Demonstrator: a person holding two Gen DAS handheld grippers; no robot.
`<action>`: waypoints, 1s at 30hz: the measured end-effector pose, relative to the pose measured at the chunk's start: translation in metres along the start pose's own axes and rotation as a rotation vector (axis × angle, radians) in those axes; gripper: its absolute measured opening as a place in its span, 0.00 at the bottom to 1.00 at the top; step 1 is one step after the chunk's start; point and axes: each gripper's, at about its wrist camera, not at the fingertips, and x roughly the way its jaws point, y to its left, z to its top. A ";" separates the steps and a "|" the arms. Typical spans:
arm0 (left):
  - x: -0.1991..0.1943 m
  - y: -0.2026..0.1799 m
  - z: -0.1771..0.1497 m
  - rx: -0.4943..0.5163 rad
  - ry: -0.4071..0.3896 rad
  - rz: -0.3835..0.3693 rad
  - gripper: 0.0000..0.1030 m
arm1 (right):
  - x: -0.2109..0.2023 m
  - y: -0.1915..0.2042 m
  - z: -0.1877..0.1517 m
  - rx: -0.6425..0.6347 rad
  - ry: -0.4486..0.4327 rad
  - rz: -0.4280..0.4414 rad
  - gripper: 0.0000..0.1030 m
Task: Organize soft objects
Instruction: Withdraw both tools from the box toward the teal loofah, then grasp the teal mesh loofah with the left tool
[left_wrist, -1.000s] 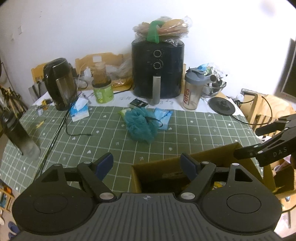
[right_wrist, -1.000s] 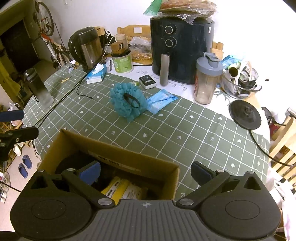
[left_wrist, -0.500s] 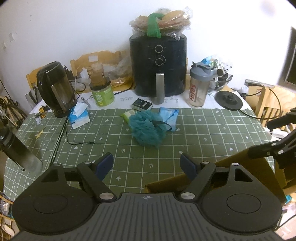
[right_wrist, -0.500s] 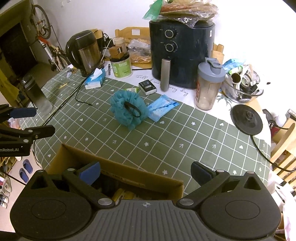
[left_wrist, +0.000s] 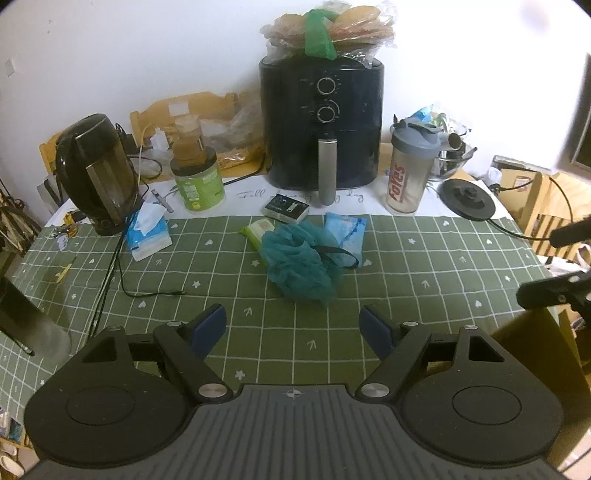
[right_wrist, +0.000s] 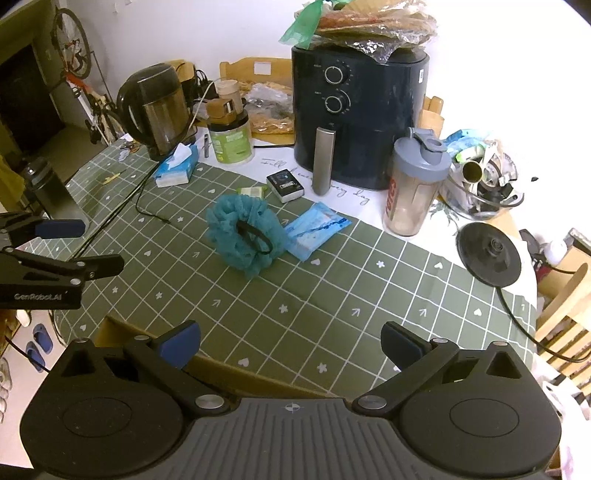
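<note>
A teal mesh bath pouf (left_wrist: 301, 266) (right_wrist: 243, 234) with a black loop lies mid-table on the green checked cloth (left_wrist: 221, 266). A blue wipes pack (left_wrist: 345, 232) (right_wrist: 316, 229) touches its right side. A small green pack (left_wrist: 258, 230) (right_wrist: 252, 191) lies just behind it. My left gripper (left_wrist: 293, 328) hangs open and empty, short of the pouf. My right gripper (right_wrist: 290, 341) is also open and empty, above the table's near edge. Each gripper shows at the side of the other's view. The cardboard box (left_wrist: 535, 354) (right_wrist: 218, 365) stands at the near edge.
At the back stand a black air fryer (left_wrist: 321, 122), a shaker bottle (left_wrist: 406, 173), a green tub (left_wrist: 197, 184), a kettle (left_wrist: 98, 173) and a tissue pack (left_wrist: 147, 232). A black cable (left_wrist: 110, 266) crosses the left of the cloth. A dark bottle (right_wrist: 48, 188) stands at the left edge.
Both grippers moved forward over the table, so the box has slipped from under them to the views' lower edges. The pouf now sits nearer in both views. Jaws unchanged.
</note>
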 end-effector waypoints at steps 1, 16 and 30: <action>0.004 0.002 0.001 -0.002 -0.002 -0.004 0.77 | 0.001 0.000 0.001 0.004 0.001 0.001 1.00; 0.080 0.013 0.011 0.034 -0.007 -0.075 0.77 | 0.011 -0.017 -0.008 0.073 0.047 -0.038 1.00; 0.151 -0.002 0.024 0.126 -0.006 -0.139 0.66 | -0.010 -0.078 -0.040 0.238 0.068 -0.138 1.00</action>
